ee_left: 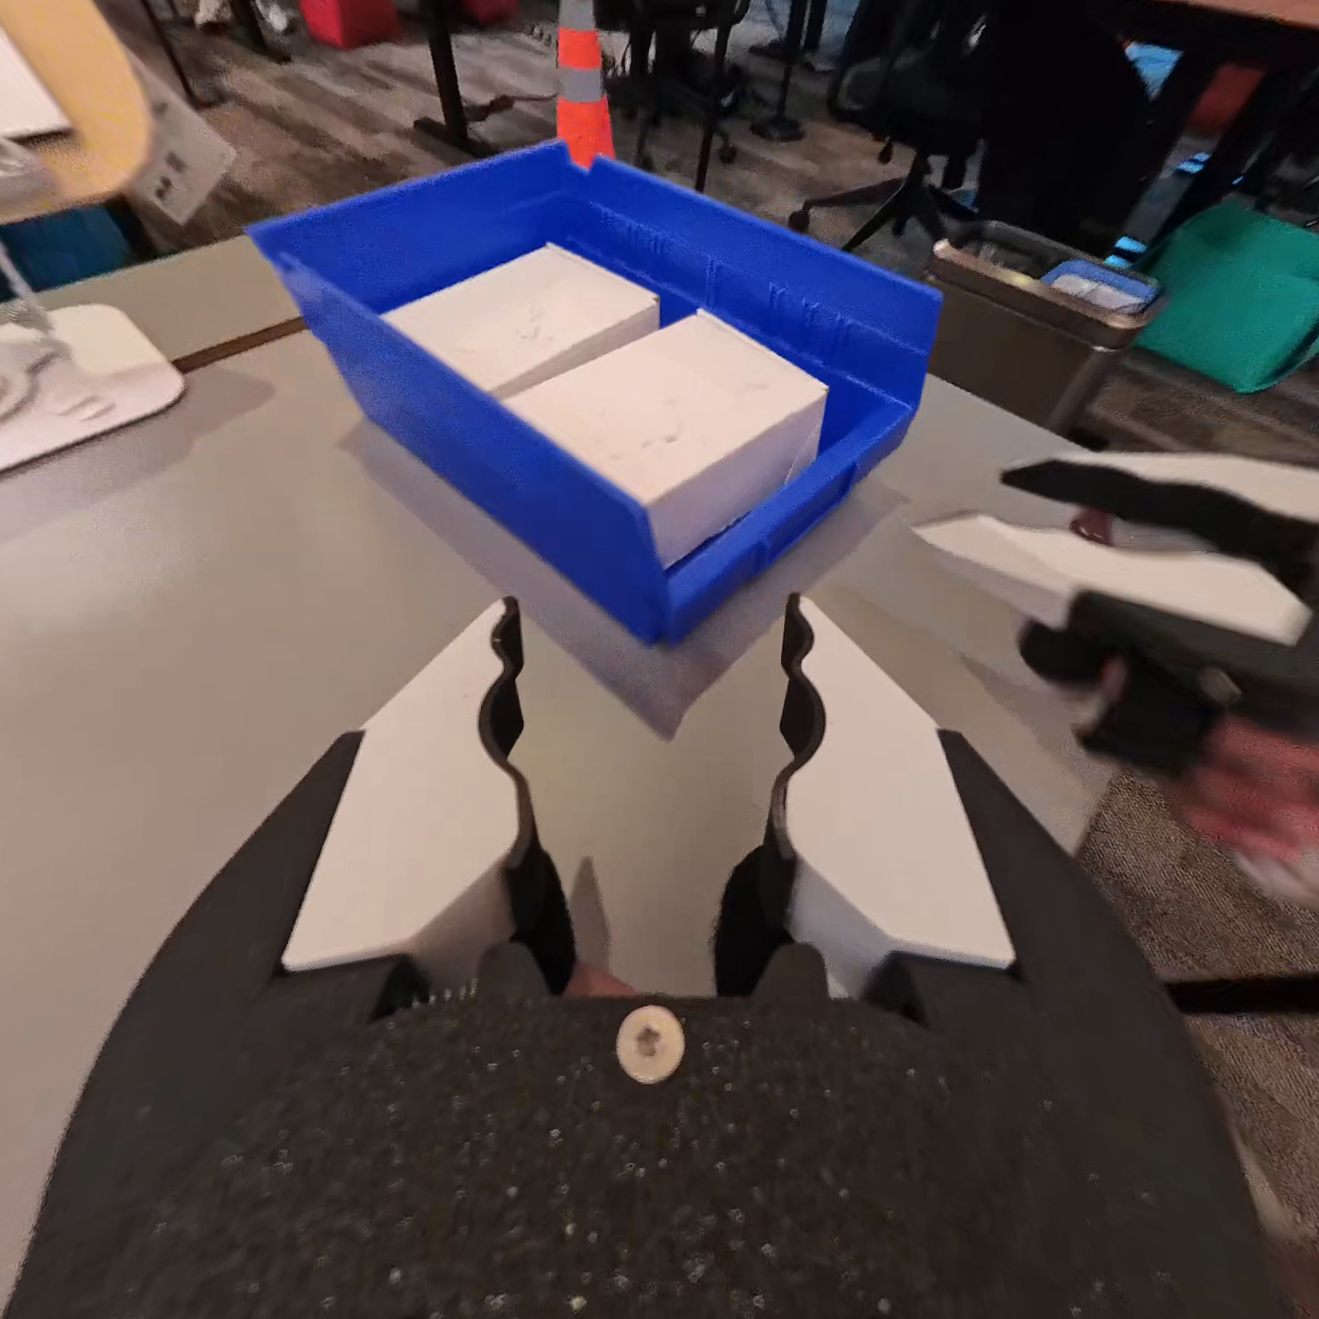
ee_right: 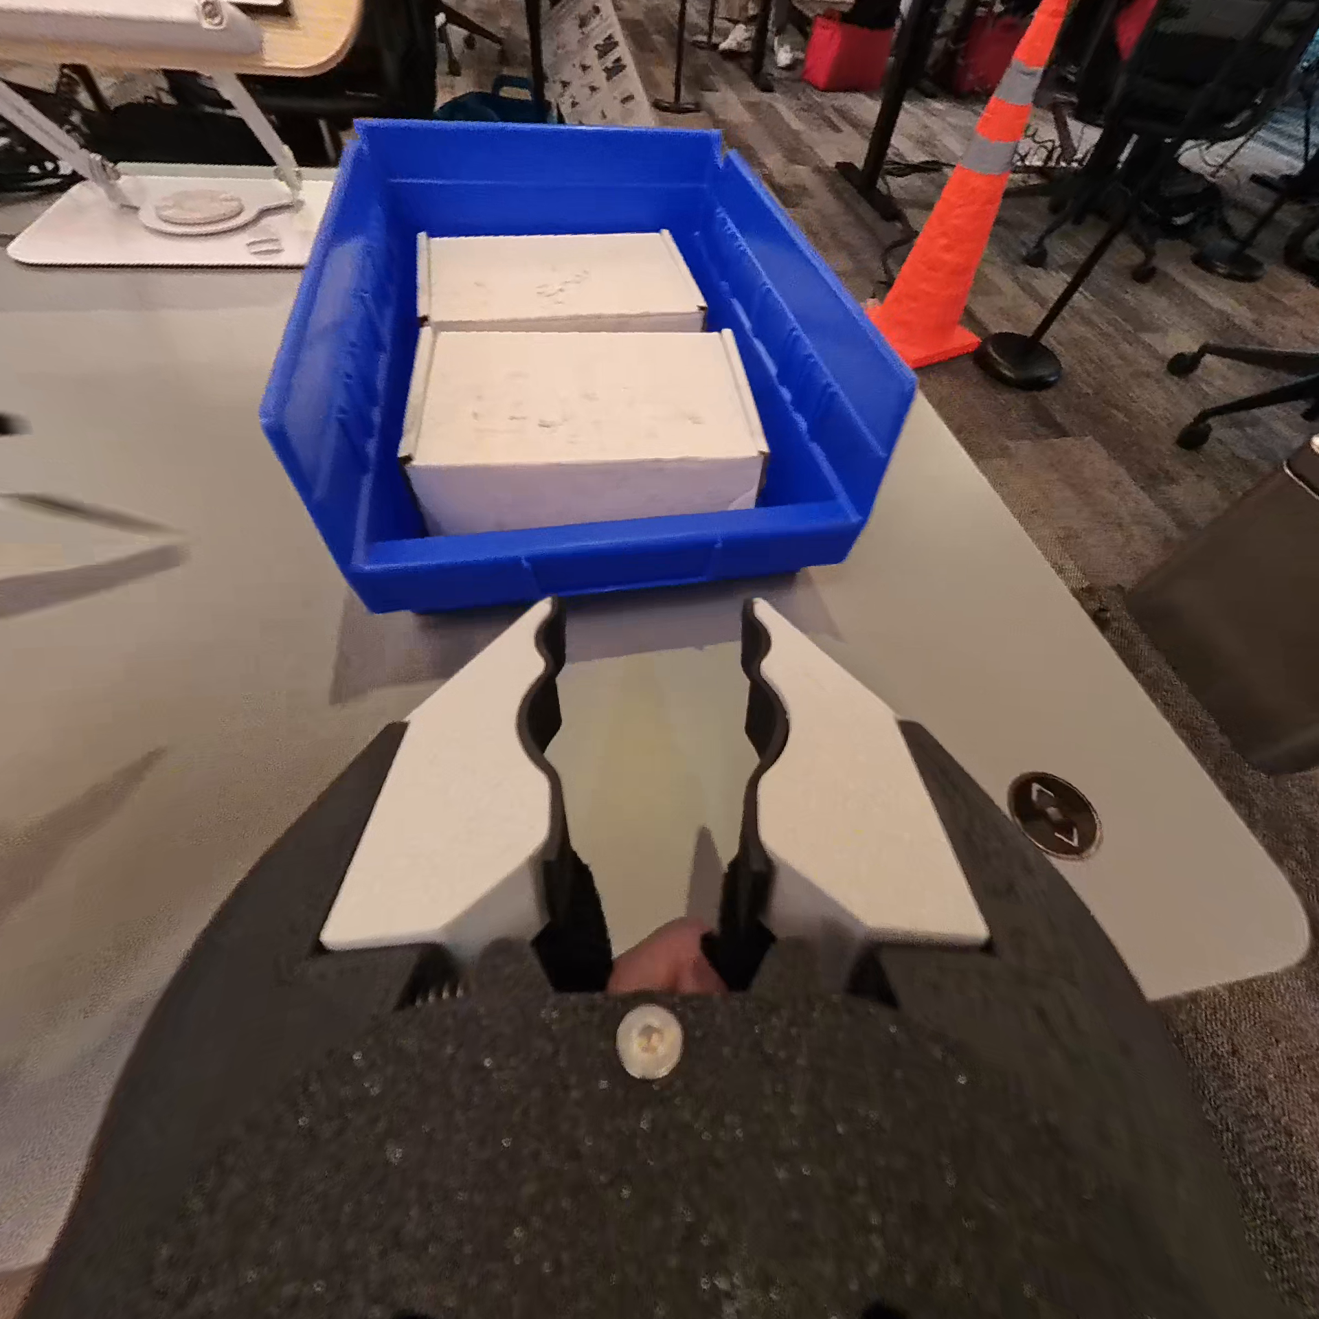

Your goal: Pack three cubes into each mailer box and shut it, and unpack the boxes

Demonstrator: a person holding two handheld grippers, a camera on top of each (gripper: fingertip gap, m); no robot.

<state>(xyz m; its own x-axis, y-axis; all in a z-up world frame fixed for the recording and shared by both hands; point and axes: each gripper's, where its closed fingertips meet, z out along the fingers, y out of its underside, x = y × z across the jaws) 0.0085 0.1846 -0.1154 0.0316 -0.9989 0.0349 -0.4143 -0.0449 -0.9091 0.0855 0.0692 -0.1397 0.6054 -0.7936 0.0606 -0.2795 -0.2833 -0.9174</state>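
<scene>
A blue plastic bin (ee_left: pixel 499 457) (ee_right: pixel 607 567) stands on the grey table and holds two shut white mailer boxes, one near (ee_left: pixel 671 421) (ee_right: pixel 582 414) and one far (ee_left: pixel 528 314) (ee_right: pixel 560 275). No cubes show. My left gripper (ee_left: pixel 651 614) is open and empty, just short of the bin's near corner. My right gripper (ee_right: pixel 651 614) is open and empty, just in front of the bin's near wall. The right gripper also shows in the left wrist view (ee_left: pixel 1142 557), to the right of the bin. A blurred tip of the left gripper (ee_right: pixel 78 542) shows at the left edge of the right wrist view.
A white stand base (ee_right: pixel 171 221) (ee_left: pixel 78 371) sits on the table left of the bin. An orange traffic cone (ee_right: pixel 956 214) (ee_left: pixel 585 93) stands on the floor beyond the table. A dark waste bin (ee_left: pixel 1028 314), office chairs and desk legs fill the background. The table's right edge (ee_right: pixel 1070 571) runs close to the bin.
</scene>
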